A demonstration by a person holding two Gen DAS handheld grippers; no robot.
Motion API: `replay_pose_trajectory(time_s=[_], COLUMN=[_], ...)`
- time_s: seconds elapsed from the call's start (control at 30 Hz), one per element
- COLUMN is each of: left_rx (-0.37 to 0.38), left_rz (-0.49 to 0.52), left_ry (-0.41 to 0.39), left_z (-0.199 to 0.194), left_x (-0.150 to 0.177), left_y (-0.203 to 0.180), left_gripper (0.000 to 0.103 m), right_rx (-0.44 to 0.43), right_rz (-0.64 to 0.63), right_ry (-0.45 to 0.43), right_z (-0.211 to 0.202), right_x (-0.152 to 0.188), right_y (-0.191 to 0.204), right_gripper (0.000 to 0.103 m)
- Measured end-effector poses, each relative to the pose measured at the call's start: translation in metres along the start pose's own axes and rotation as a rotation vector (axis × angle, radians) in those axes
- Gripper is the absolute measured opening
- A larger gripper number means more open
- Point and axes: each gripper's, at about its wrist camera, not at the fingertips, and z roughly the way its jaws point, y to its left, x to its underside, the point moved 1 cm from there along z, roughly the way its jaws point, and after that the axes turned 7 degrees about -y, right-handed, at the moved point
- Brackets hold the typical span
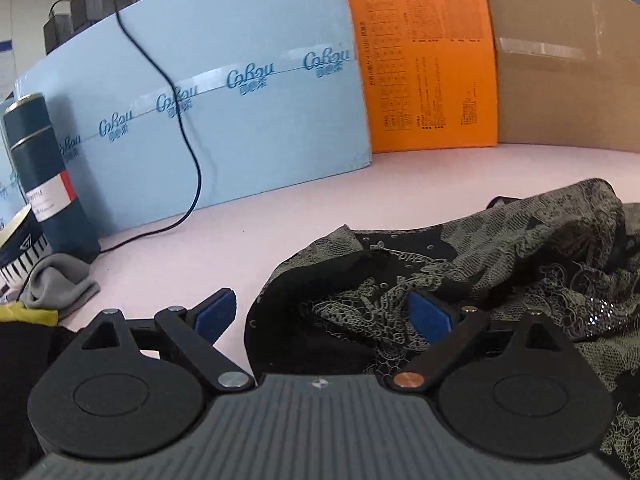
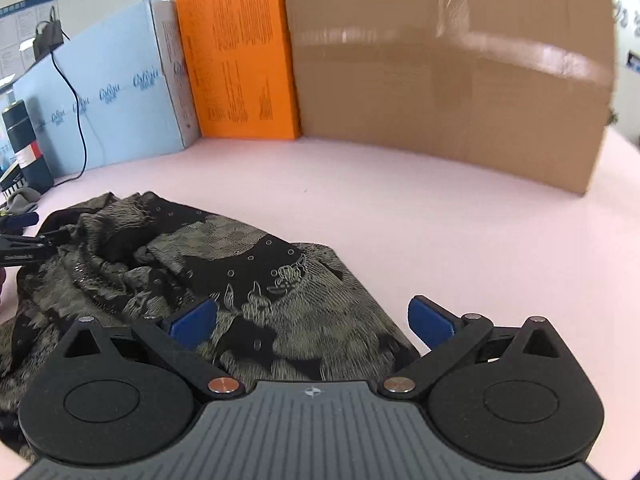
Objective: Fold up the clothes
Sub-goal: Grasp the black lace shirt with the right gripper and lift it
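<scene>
Lying crumpled, garment [image 2: 240,280] spans both open jaws.

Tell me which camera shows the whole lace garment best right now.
The right wrist view: the lace garment lies crumpled on the pink table, with its far and right edges in sight. The left wrist view shows only its left end, running out of frame at the right.
</scene>
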Motion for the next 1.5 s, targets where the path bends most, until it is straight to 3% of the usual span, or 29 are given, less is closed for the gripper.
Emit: replay_pose_trajectory(time_s=[0.03,0.07,0.13,0.23,0.3,0.4,0.5,0.57,0.6,0.67,0.73,0.8,0.93,1.07,1.1,1.13,1.17,1.23,1.3,1.43,1.5], left_rx=[0.004,0.006,-0.017,-0.059,-0.074,-0.071,-0.072,-0.078,-0.078,-0.078,-0.076,-0.079,-0.080,-0.071,-0.066,-0.061,-0.059,-0.063,-0.066,-0.069,-0.067], left_rz=[-0.021,-0.040,-0.070,-0.122,-0.160,-0.191,-0.186,-0.176,-0.176,-0.176,-0.171,-0.165,-0.176,-0.164,-0.163,-0.163,-0.164,-0.170,-0.175,-0.178,-0.180], left_ry=[0.017,0.036,0.063,0.076,0.088,0.099,0.102,0.105,0.106,0.109,0.119,0.123,0.129,0.130,0.126,0.118,0.111,0.101,0.103,0.119,0.128], left_z=[0.003,0.006,0.012,0.014,0.017,0.019,0.020,0.020,0.021,0.021,0.020,0.015,0.017,0.022,0.020,0.018,0.020,0.026,0.033,0.048,0.058], left_x=[0.000,0.000,-0.003,-0.008,-0.010,-0.011,-0.008,-0.004,-0.002,0.004,0.004,0.001,-0.006,-0.014,-0.016,-0.019,-0.021,-0.029,-0.037,-0.048,-0.048], left_y=[0.004,0.007,0.013,0.017,0.024,0.023,0.018,0.019,0.020,0.024,0.023,0.018,0.027,0.015,0.008,-0.001,-0.008,-0.021,-0.035,-0.044,-0.047], left_gripper=[0.092,0.092,0.092,0.092,0.092,0.092,0.092,0.092,0.092,0.094,0.103,0.103,0.103,0.103,0.103,0.103,0.103,0.103,0.103,0.103,0.103], right_rx=[-0.022,-0.039,-0.069,-0.061,-0.012,0.172,0.426,0.495,0.426,0.245,0.190,0.191,0.148,0.051,0.042,0.036,0.009,-0.029,0.009,0.341,0.346], right_rz=[-0.013,-0.032,-0.075,-0.145,-0.173,-0.124,-0.049,0.007,0.001,-0.042,-0.119,-0.169,-0.104,-0.129,-0.152,-0.175,-0.160,-0.144,-0.193,-0.078,-0.065], right_ry=[0.024,0.039,0.065,0.008,-0.100,-0.239,-0.273,-0.263,-0.254,-0.218,-0.154,-0.087,-0.037,0.012,0.031,0.048,0.046,0.033,-0.011,-0.183,-0.156], right_z=[0.008,0.011,0.013,-0.005,-0.023,-0.034,-0.027,-0.025,-0.027,-0.029,-0.021,-0.006,0.027,0.071,0.082,0.092,0.098,0.102,0.098,0.073,0.064], right_x=[-0.001,-0.003,-0.006,-0.030,-0.061,-0.110,-0.142,-0.145,-0.141,-0.129,-0.113,-0.100,-0.089,-0.080,-0.076,-0.071,-0.068,-0.068,-0.073,-0.096,-0.097], right_y=[0.002,0.008,0.020,0.033,0.035,0.014,-0.022,-0.038,-0.038,-0.030,-0.019,-0.015,-0.024,-0.012,-0.007,-0.002,0.002,0.011,0.019,-0.020,-0.028], right_gripper=[0.095,0.054,0.005,0.005,0.005,0.005,0.005,0.021,0.025,0.061,0.066,0.066,0.067,0.087,0.087,0.079,0.039,0.003,0.003,0.004,0.019])
